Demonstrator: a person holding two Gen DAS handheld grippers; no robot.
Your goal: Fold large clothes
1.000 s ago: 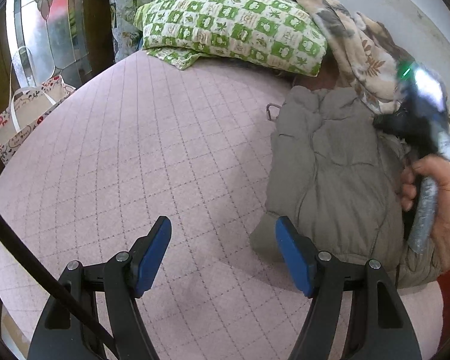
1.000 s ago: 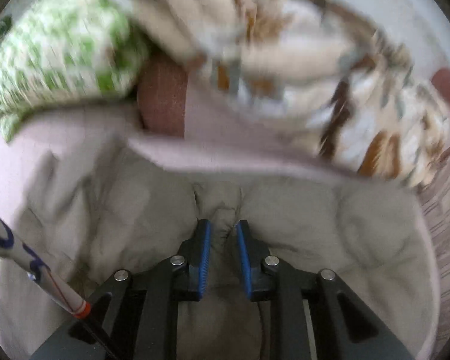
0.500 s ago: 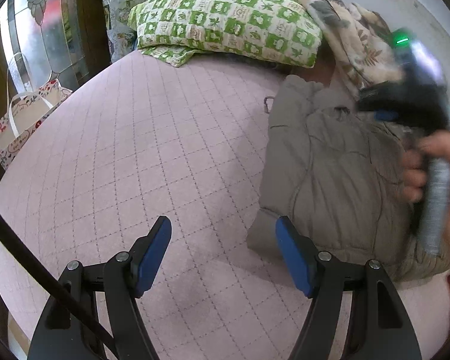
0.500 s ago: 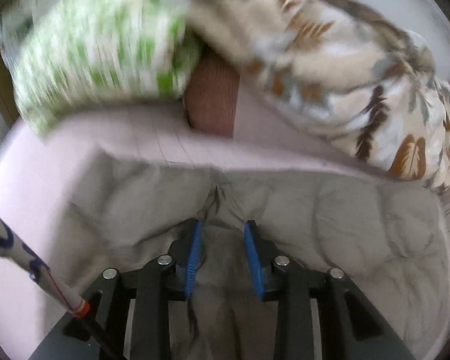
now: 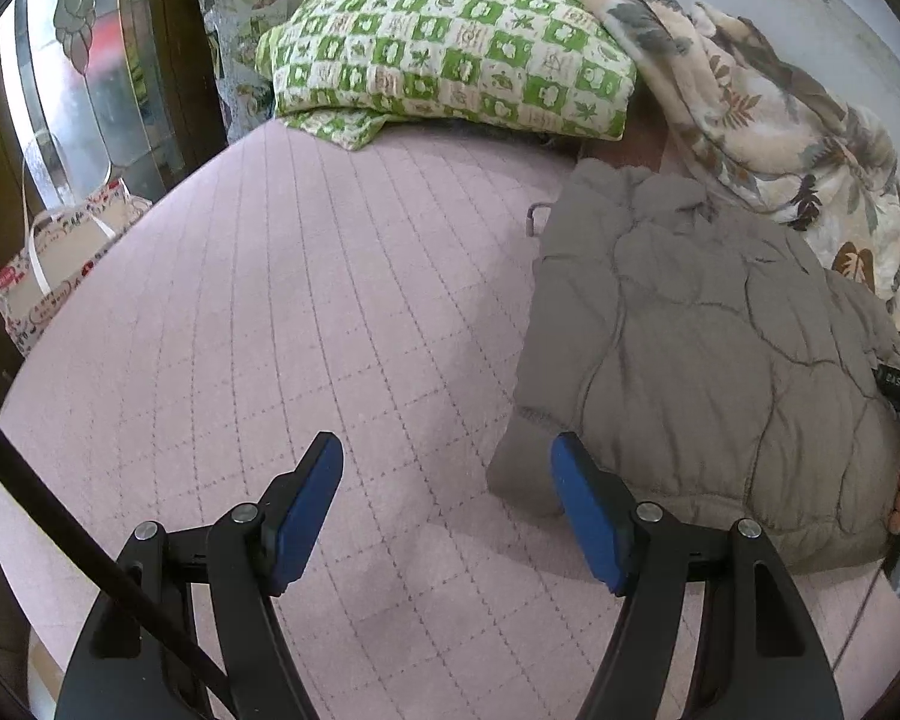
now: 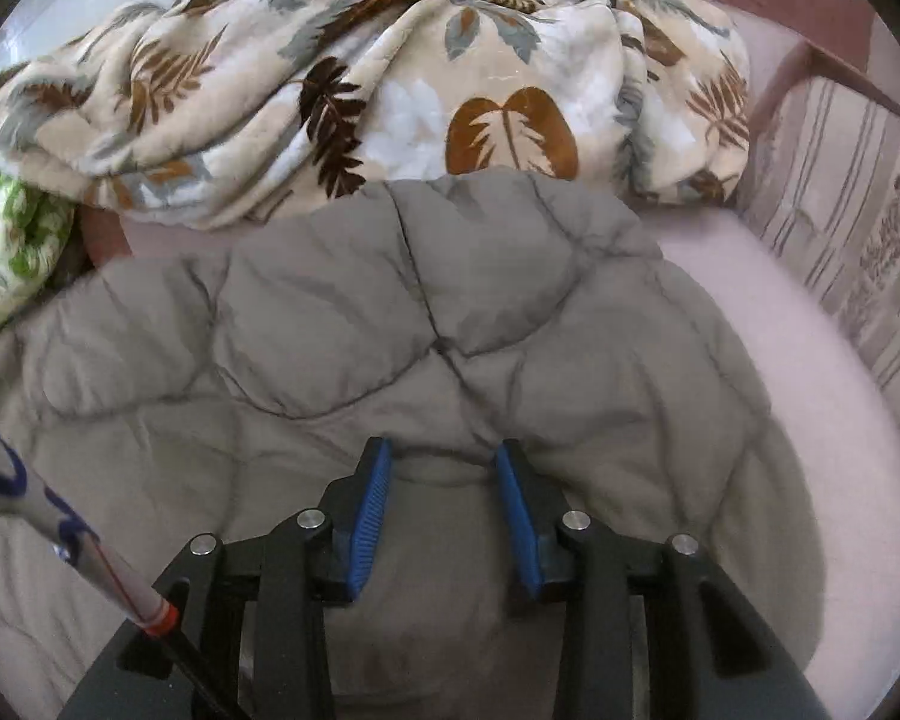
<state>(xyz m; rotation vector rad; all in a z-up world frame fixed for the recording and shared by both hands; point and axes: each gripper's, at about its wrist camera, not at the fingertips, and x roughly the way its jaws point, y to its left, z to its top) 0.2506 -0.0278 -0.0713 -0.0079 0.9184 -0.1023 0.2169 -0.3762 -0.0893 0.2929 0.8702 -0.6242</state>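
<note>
Right gripper (image 6: 444, 480) spread over puffy grey jacket (image 6: 390, 330) folded at bed's right side, left gripper (image 5: 447, 498) spread just left of its near hem; risk: slick padding springs open, unfolding toward leaf blanket (image 6: 360, 72).

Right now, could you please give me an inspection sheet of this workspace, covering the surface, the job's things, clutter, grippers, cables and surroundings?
Surface: pink quilted bedspread, mostly bare on the left side.
Job's things: grey padded quilted jacket, lying folded on the bedspread.
Clutter: green-and-white checked pillow; cream leaf-print blanket, bunched behind the jacket and touching its far edge.
Grippers: left gripper open over bare bedspread, its right finger at the jacket's corner; right gripper partly open, fingers astride a jacket fold, not clamping it.
Cables: black cable beside the left gripper; white cable with red collar beside the right.
Surroundings: patterned paper bag beside the bed; mirror; striped upholstered backrest.
</note>
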